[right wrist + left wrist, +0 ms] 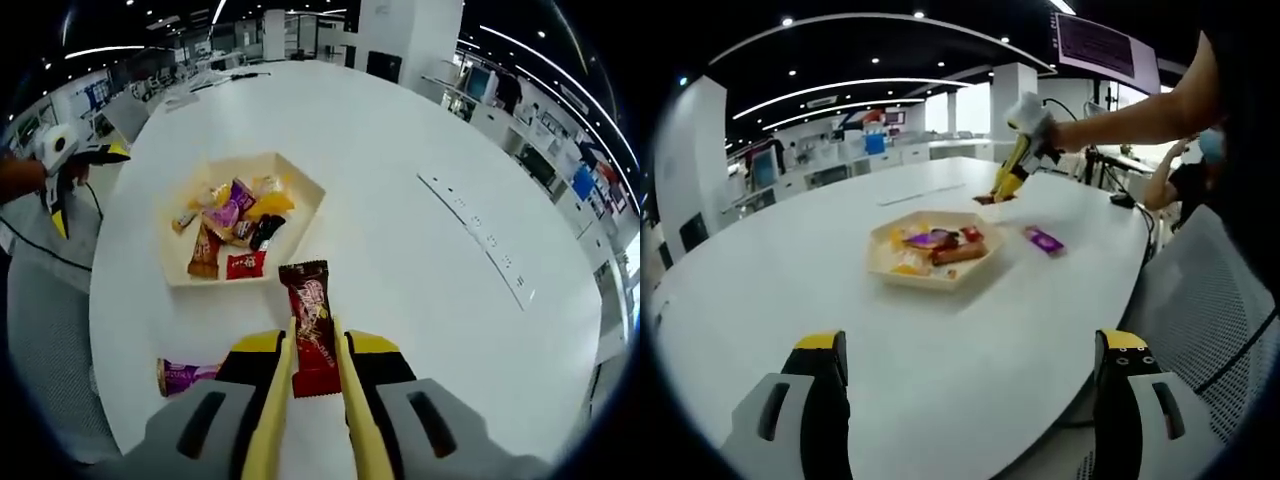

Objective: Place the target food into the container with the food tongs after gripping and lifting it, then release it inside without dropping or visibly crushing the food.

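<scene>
Right gripper view: the red bar [312, 335], a dark red wrapped snack, stands lengthwise between the jaws of the right gripper [314, 375] at lower centre of the frame. Both yellow jaw tips press against its lower half; the upper half projects past the tips toward the tray [300, 175]. The jaws are narrow, closed on the bar. Whether the bar is lifted clear of the desk [420, 250] cannot be told.

The tray is a pale, angular dish at centre left of the frame, just beyond the bar's upper end. It holds assorted wrapped snacks: purple, orange, brown, red and black packets. A purple packet [183, 376] lies on the desk at lower left, just beside the right gripper. The left gripper [62, 165] appears at the far left edge, held in a hand.

Left gripper view: the jaws of the left gripper [975, 360] rise at the bottom of the frame, set wide apart with nothing between them. The tray [880, 262] sits at centre frame. The purple packet [1044, 240] lies to its right. The right gripper [1012, 168] is at upper centre right, tips down at the desk [790, 270] beyond the tray, a bare arm [1130, 115] behind it
</scene>
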Demonstrator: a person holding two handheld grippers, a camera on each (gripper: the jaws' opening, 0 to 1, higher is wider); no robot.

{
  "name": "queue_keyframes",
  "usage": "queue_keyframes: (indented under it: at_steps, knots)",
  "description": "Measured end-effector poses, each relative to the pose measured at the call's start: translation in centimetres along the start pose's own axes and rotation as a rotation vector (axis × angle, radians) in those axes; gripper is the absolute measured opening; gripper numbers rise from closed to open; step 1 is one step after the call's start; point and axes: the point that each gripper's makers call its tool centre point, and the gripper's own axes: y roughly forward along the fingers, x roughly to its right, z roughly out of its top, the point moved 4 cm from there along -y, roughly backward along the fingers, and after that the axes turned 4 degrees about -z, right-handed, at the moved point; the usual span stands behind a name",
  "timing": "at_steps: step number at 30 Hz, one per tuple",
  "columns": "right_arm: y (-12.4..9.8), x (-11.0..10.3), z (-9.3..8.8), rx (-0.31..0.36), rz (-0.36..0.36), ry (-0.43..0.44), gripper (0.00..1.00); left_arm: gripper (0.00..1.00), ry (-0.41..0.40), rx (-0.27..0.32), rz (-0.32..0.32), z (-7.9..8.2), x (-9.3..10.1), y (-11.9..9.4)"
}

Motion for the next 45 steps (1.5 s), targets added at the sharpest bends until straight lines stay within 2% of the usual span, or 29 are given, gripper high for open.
queue_keyframes:
  at_steps: [13,25,35,45]
  knots:
    - [0.0,-0.8,3.1,0.019,-0.004,-0.022,0.22,1.0,-0.001,0.017,-0.004,0.2,0.1,-0.1]
    - [1.8,-3.2,7.4,0.049,0.029,-0.046,0.22,1.0,-0.004,0.026,-0.006,0.4,0.1,-0.1]
    - [3.4,-5.1,10.2,0.068,0.064,-0.088,0.22,1.0,0.003,0.025,-0.013,0.4,0.1,0.0]
    - [4.2,-5.4,12.4,0.065,0.08,-0.132,0.22,1.0,0.011,0.029,0.0,0.4,0.0,-0.1]
